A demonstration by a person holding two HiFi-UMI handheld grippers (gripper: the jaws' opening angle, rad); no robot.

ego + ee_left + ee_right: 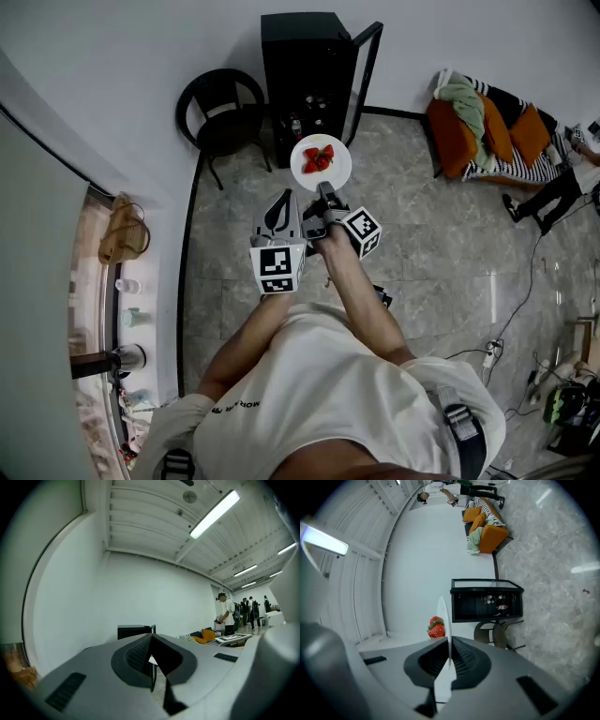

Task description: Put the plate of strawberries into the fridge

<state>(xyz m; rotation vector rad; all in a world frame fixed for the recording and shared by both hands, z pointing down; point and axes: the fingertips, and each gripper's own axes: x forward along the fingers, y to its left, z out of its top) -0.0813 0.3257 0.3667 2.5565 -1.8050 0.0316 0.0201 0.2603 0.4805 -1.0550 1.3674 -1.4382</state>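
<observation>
My right gripper (325, 195) clamps the plate (336, 174) rim near the open fridge (305, 66); loading remains. Left gripper (153, 657) seems closed, empty.

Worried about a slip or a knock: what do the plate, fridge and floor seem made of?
Plate: white, smooth, glossy, thin rim; likely ceramic, perhaps melamine.
Fridge: matte black casing, probably painted metal; its door is see-through in a black frame, likely glass.
Floor: grey veined tiles with joint lines and light reflections; polished stone or stone-look ceramic.
</observation>
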